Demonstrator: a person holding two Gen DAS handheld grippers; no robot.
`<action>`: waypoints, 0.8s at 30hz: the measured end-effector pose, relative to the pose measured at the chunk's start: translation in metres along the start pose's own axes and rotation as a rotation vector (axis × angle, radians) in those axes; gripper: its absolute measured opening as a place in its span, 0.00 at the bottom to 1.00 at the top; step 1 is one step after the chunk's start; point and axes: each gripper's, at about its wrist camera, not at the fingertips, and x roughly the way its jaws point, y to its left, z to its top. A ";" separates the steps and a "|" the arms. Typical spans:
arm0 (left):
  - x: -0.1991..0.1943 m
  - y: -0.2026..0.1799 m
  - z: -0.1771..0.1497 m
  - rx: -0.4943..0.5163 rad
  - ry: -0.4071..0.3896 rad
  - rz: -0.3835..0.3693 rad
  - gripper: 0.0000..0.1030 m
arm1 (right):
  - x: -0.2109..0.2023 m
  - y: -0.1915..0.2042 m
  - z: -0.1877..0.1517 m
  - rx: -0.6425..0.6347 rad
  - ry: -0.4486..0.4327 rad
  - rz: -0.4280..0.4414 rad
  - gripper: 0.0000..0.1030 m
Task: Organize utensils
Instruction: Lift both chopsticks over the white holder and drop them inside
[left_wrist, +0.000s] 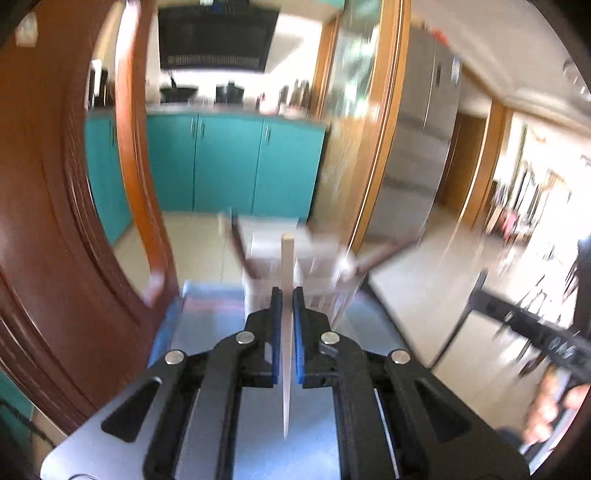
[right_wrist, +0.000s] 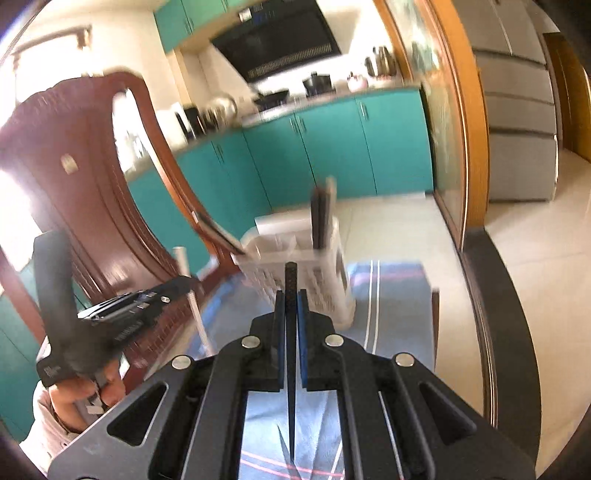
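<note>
Both grippers hold 1 chopstick each, left gripper (left_wrist: 287, 295) a white chopstick (left_wrist: 287, 254), right gripper (right_wrist: 291, 297) a black chopstick (right_wrist: 291, 280); I'd tip them upright over the white utensil caddy (right_wrist: 325, 288) at frame center before letting go.

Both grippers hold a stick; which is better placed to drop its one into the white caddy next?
Probably right: the right gripper with its black chopstick sits nearer the white utensil caddy.

A white chopstick (left_wrist: 287, 266), a black chopstick (right_wrist: 291, 291), a white basket (right_wrist: 295, 254) on a blue cloth (right_wrist: 399, 291) striped white and pink; teal cabinets (right_wrist: 332, 147) behind it.
</note>
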 end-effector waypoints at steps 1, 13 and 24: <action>-0.010 0.000 0.011 -0.015 -0.038 -0.014 0.07 | -0.010 0.001 0.009 -0.003 -0.031 0.010 0.06; 0.038 0.026 0.076 -0.184 -0.246 0.101 0.07 | -0.013 0.036 0.087 -0.085 -0.170 0.024 0.06; 0.105 0.042 0.044 -0.130 -0.094 0.124 0.34 | 0.002 0.027 0.110 -0.002 -0.379 -0.006 0.06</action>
